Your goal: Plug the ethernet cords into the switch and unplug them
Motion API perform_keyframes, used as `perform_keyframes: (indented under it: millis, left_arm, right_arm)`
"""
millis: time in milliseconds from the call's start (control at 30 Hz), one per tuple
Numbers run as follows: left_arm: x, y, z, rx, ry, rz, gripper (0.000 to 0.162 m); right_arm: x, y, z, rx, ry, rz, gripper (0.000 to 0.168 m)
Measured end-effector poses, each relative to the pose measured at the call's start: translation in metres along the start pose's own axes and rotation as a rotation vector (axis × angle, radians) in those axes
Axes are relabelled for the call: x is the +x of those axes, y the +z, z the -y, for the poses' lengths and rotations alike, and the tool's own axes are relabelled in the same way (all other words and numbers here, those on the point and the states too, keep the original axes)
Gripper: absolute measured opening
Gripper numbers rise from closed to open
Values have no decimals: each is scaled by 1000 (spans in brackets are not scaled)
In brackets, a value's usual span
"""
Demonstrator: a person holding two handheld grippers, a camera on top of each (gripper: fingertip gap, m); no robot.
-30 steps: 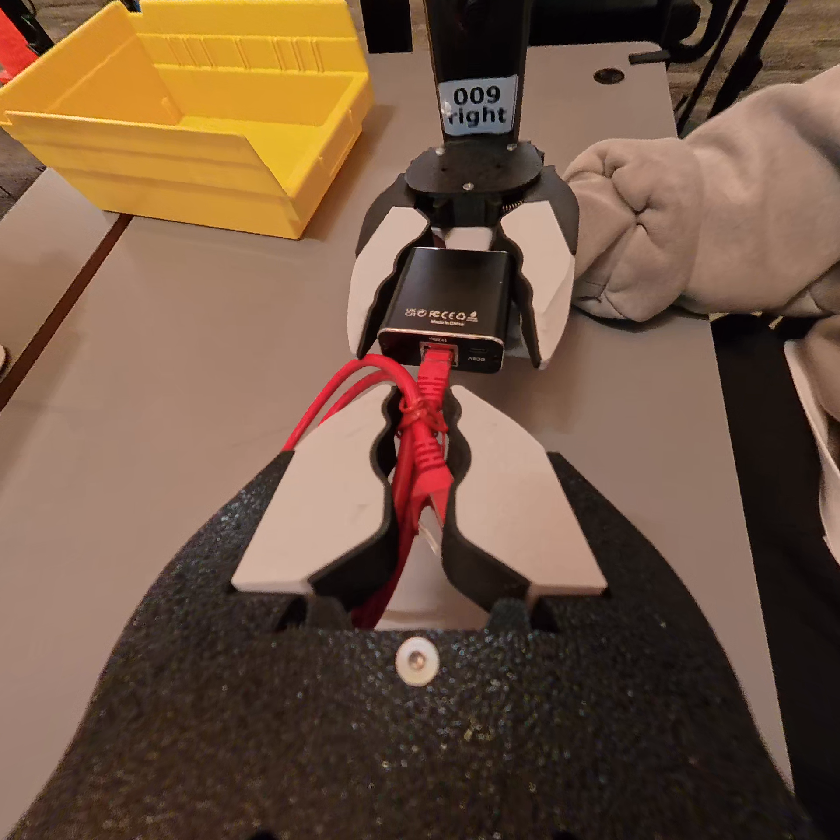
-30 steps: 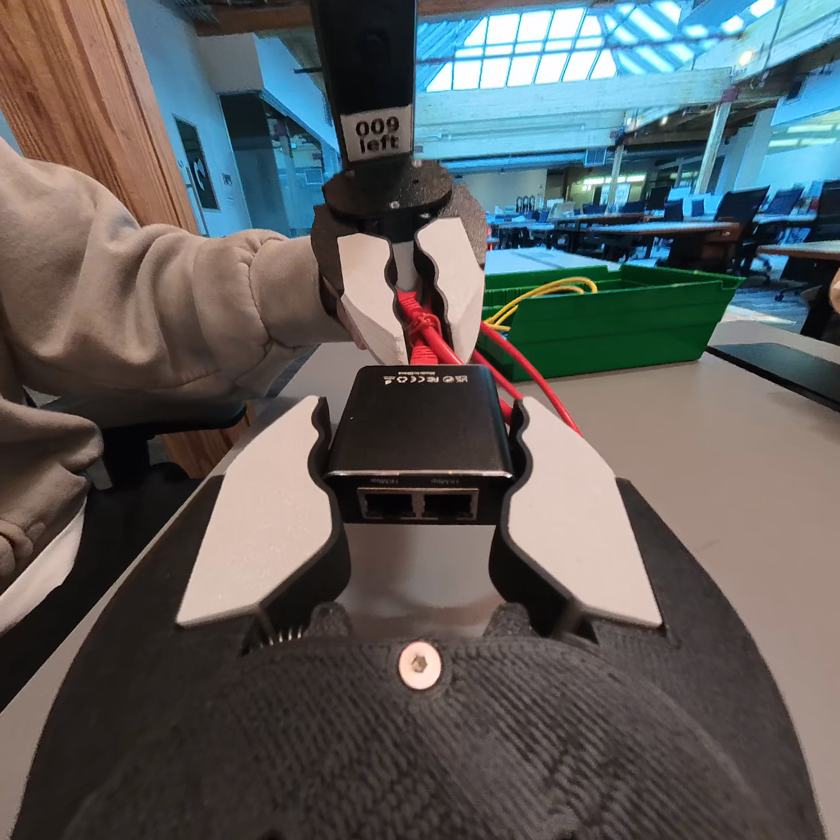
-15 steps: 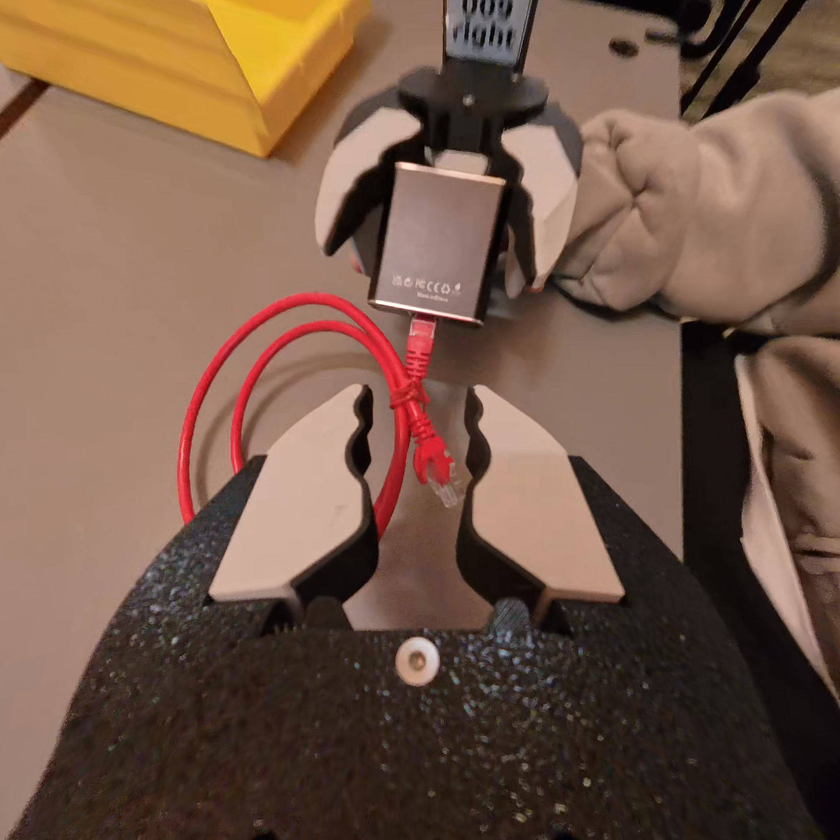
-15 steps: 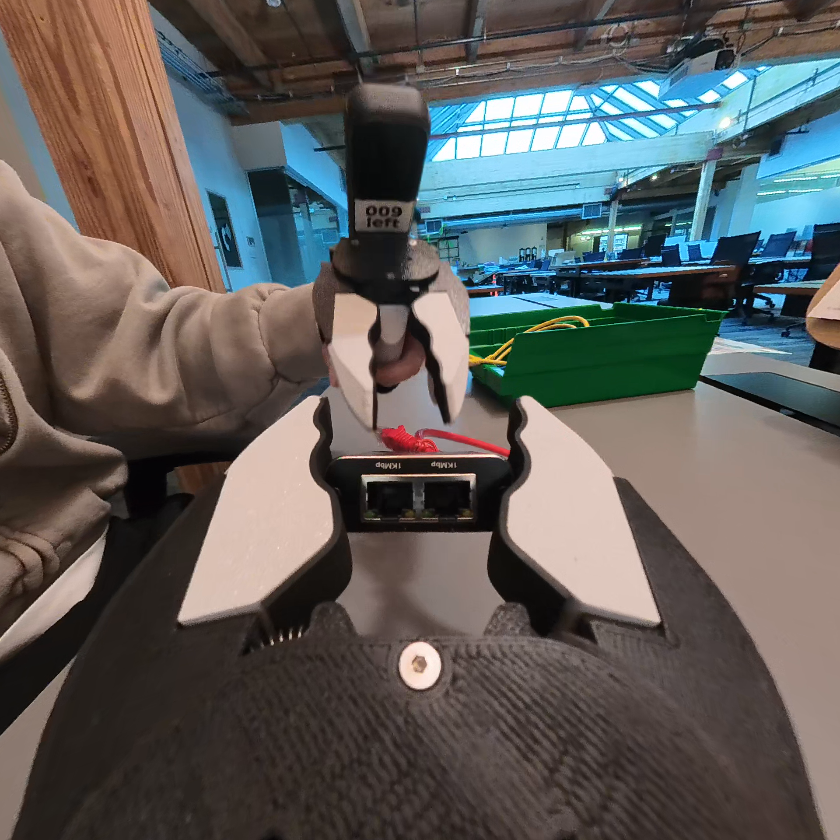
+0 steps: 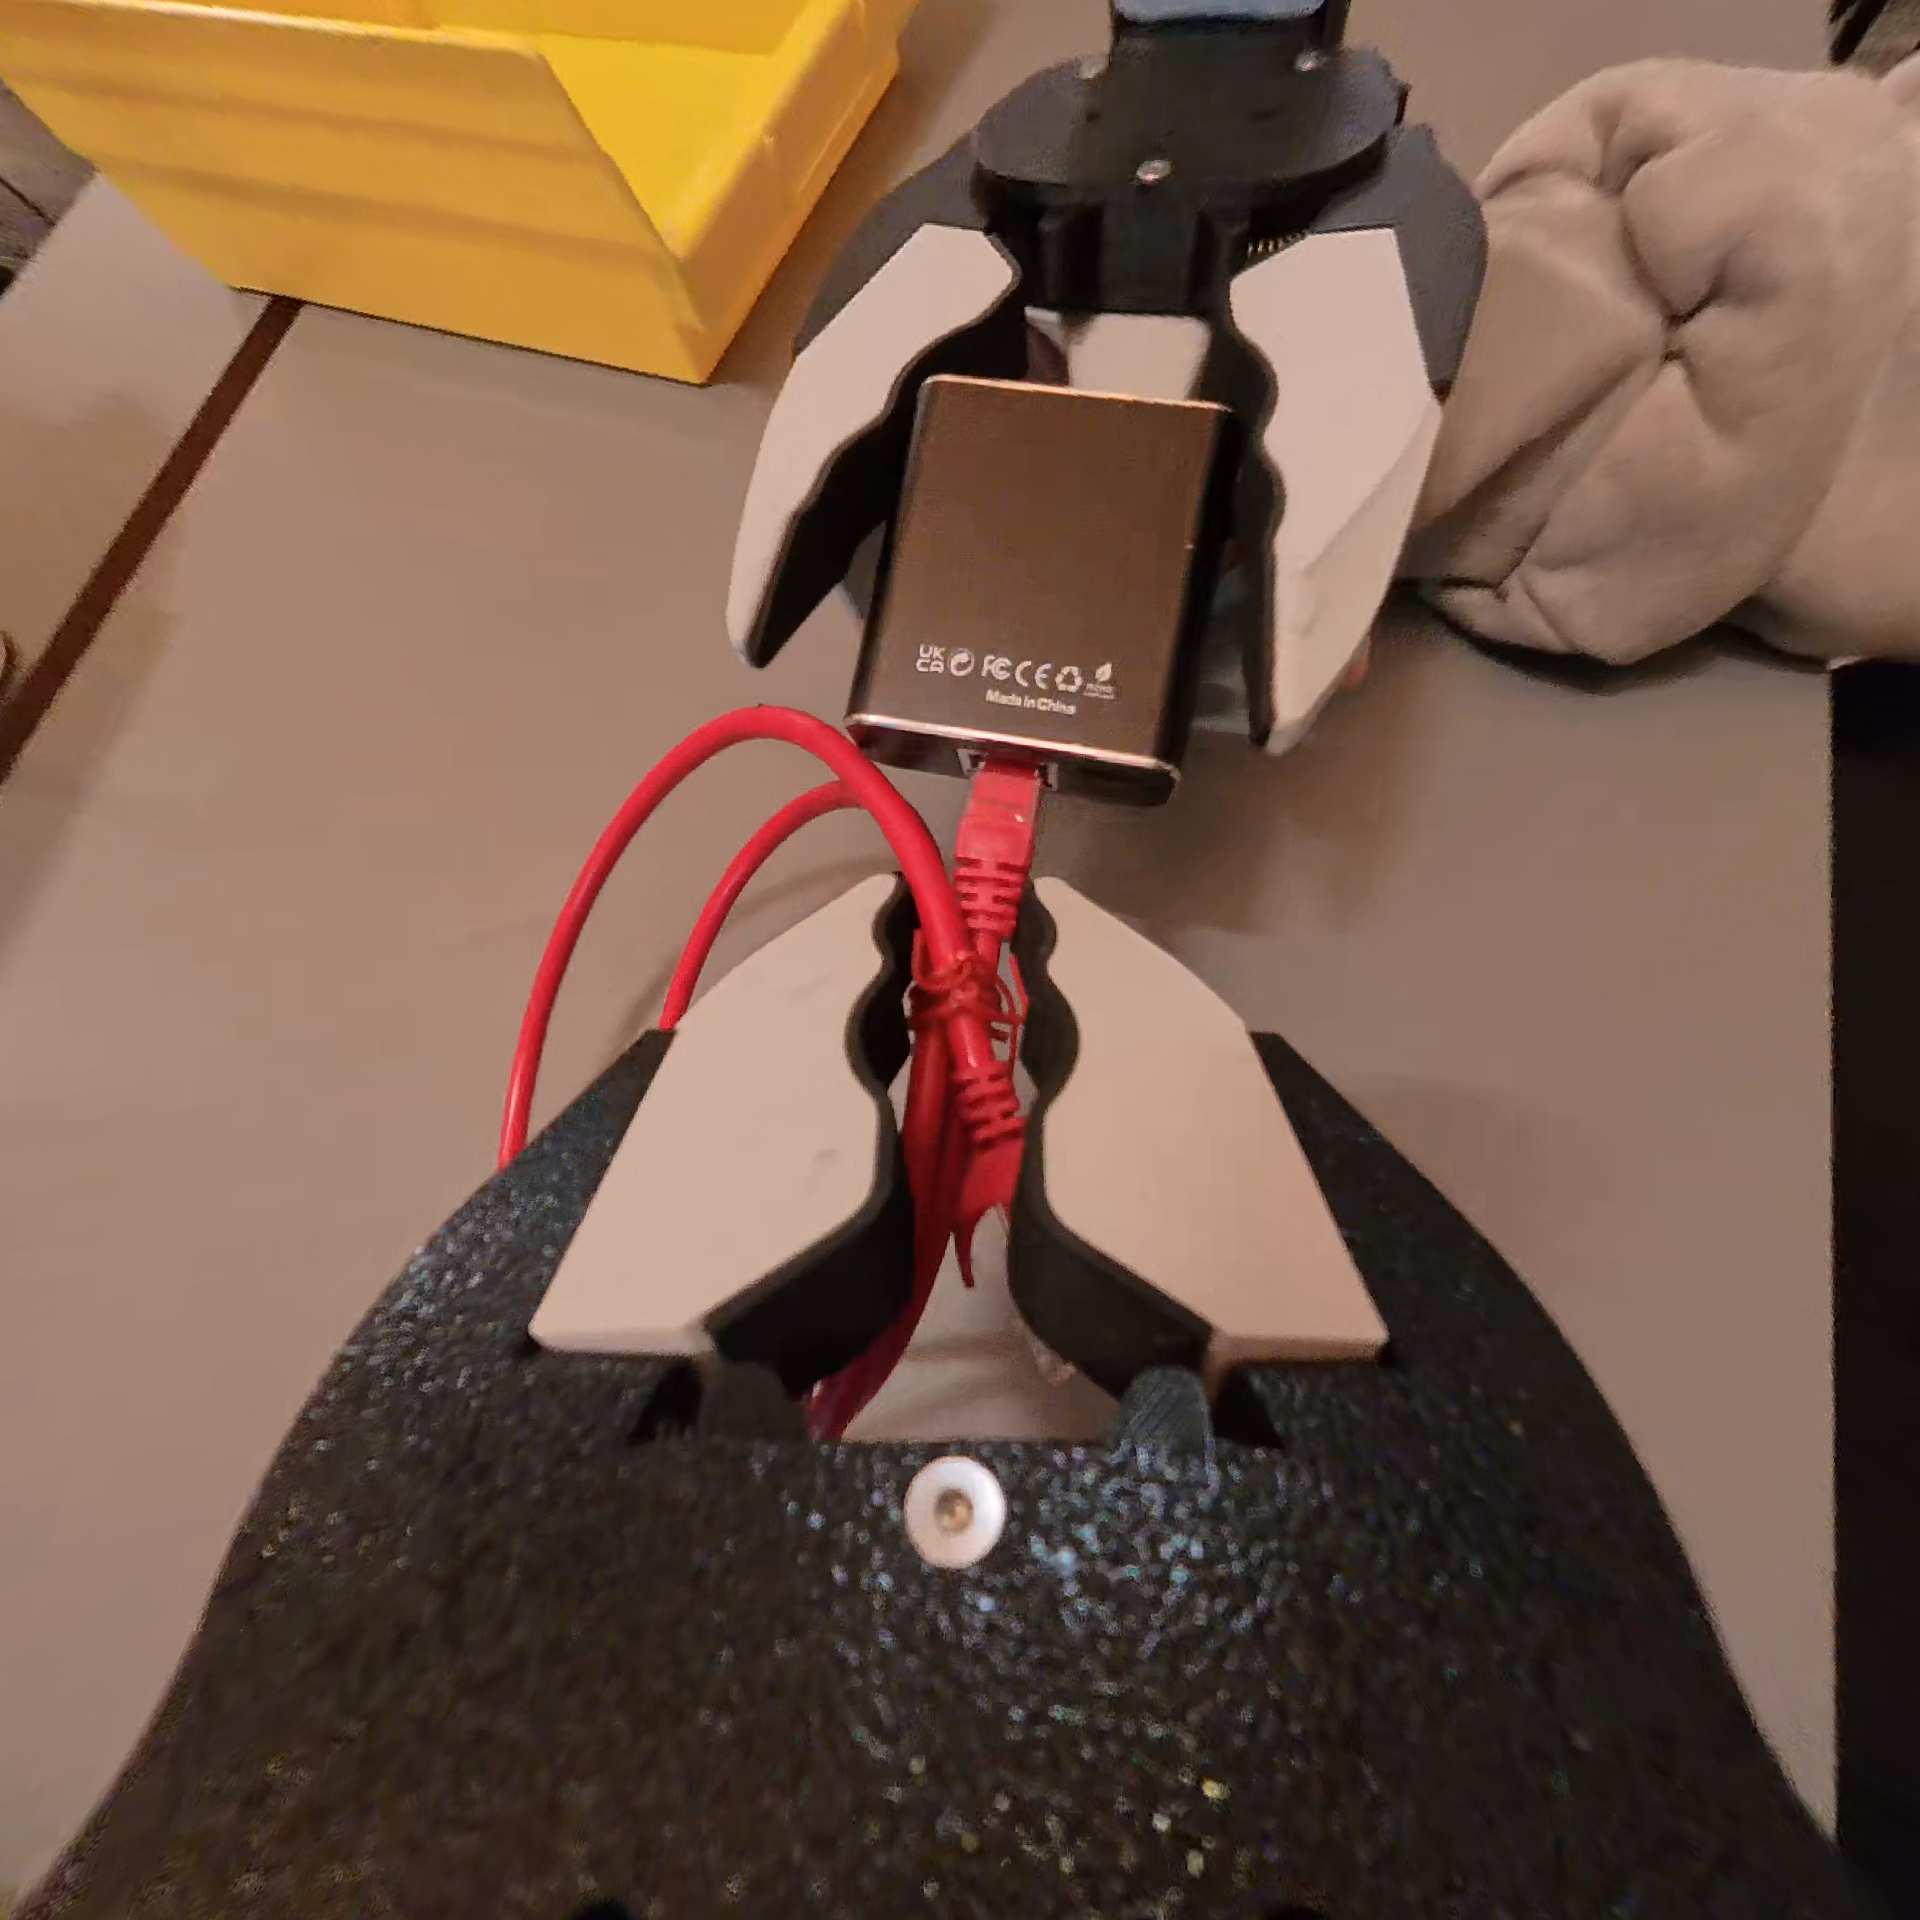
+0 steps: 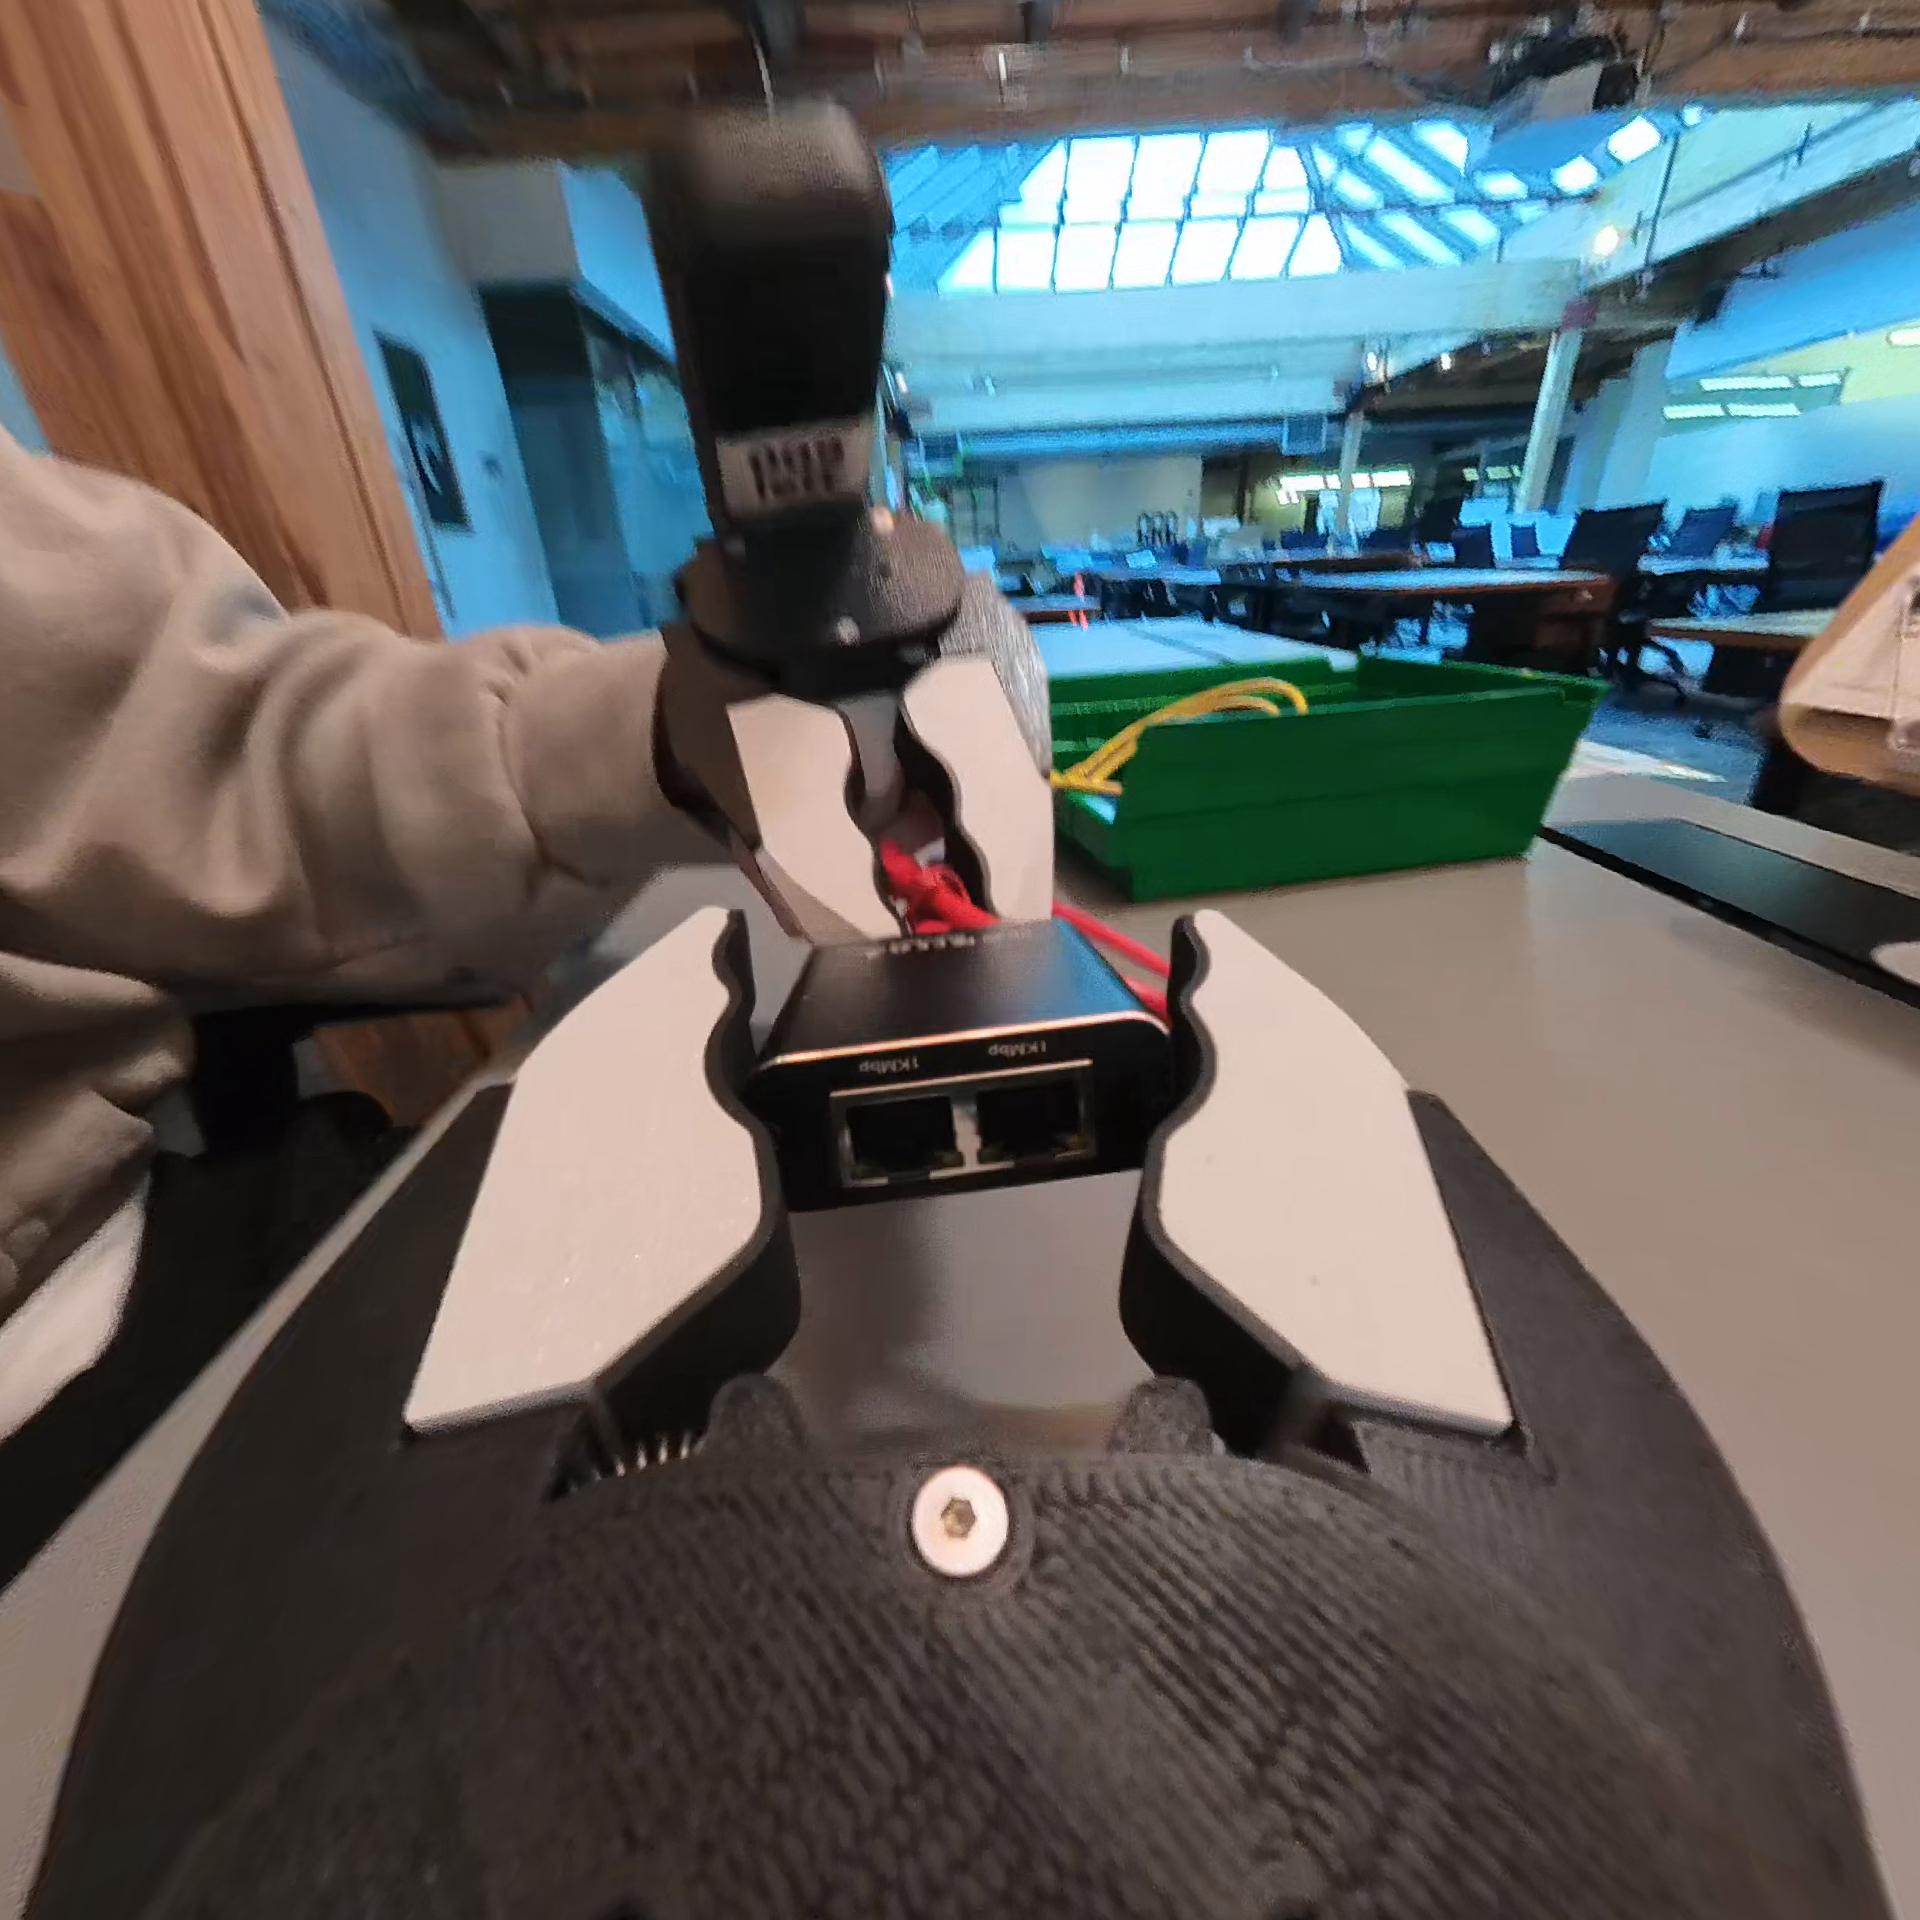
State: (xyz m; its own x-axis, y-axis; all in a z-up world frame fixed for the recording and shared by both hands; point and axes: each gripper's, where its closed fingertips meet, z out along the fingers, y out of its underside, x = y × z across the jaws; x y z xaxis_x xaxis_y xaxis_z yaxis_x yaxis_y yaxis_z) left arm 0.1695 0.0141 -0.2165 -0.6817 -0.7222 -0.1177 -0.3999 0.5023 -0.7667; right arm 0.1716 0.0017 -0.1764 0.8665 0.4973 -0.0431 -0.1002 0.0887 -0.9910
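Observation:
A small black switch [image 5: 1029, 561] is held between the fingers of my right gripper [image 5: 1023, 686], above the grey table. A red ethernet cord [image 5: 582, 935], tied in a coil, has one plug [image 5: 1003, 800] seated in the switch's near port. My left gripper [image 5: 964, 899] is shut on the bundled cord just behind that plug; the cord's other plug [image 5: 982, 1153] lies between its fingers. In the right wrist view my right gripper [image 6: 956, 935] grips the switch [image 6: 966, 997], whose two empty ports [image 6: 966, 1132] face the camera. The left gripper [image 6: 914, 909] is just beyond it.
A yellow bin [image 5: 468, 156] stands on the grey table [image 5: 364, 644] at the far left. A green bin [image 6: 1320, 769] holding yellow cords [image 6: 1174, 717] stands behind the switch. Grey sleeves [image 5: 1662, 364] [image 6: 260, 748] flank the grippers. A dark mat [image 6: 1745, 883] lies at the right. Some 4 centimeters of space lies between my two pairs of fingers.
Half a second ago my left gripper was open and drawn back, with the cord hanging from the switch. It has moved in and shut on the cord behind the plug. The switch tilted.

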Motion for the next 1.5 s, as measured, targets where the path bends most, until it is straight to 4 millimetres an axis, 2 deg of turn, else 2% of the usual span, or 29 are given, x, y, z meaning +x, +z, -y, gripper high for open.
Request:
perform_keyframes:
  millis: [233,333,633,700,733,800,867,900,967,1033,1133,1200,1267,1367,1433,1500]
  left_arm:
    - [-3,-16,-4,-97,66,13,16]
    - [-3,-17,-12,-175,95,2,16]
    - [-5,-17,-8,-114,95,22,18]
    - [-14,-20,1,-34,52,81,23]
    - [-19,-24,6,12,12,114,32]
    - [-34,-41,18,106,-111,202,45]
    - [-44,-62,27,215,-297,256,44]
    - [-46,-70,26,255,-420,260,43]
    - [-33,-70,13,279,-673,128,50]
    - [-10,-57,1,313,-898,-93,57]
    - [9,-39,-2,497,-1189,-366,48]
    - [19,-22,-4,547,-1338,-528,49]
    - [27,-5,-3,588,-1420,-602,51]
    - [28,-6,24,773,-1467,-769,61]
    - [16,-12,38,904,-1484,-853,51]
    - [3,-17,45,987,-1489,-846,42]
  right_arm:
    - [-5,10,-19,-151,-76,-10,77]
    - [-6,15,-27,-210,-105,-19,77]
    - [-5,14,-22,-172,-102,-31,77]
    - [1,12,-10,-99,-77,-73,77]
    - [4,10,-6,-82,-82,-94,77]
    - [13,4,-4,-94,-116,-152,77]
    - [19,-1,-4,-104,-147,-198,77]
    - [21,-3,-2,-106,-166,-213,77]
    - [21,-5,3,-103,-200,-222,76]
    - [20,-5,7,-100,-219,-223,76]
    - [13,1,6,-110,-237,-188,76]
    - [7,8,5,-121,-256,-178,76]
    - [3,13,7,-136,-298,-174,76]
    - [-10,17,14,-126,-326,-124,76]
    - [-17,24,15,-123,-339,-101,76]
    - [-14,28,13,-141,-376,-143,76]
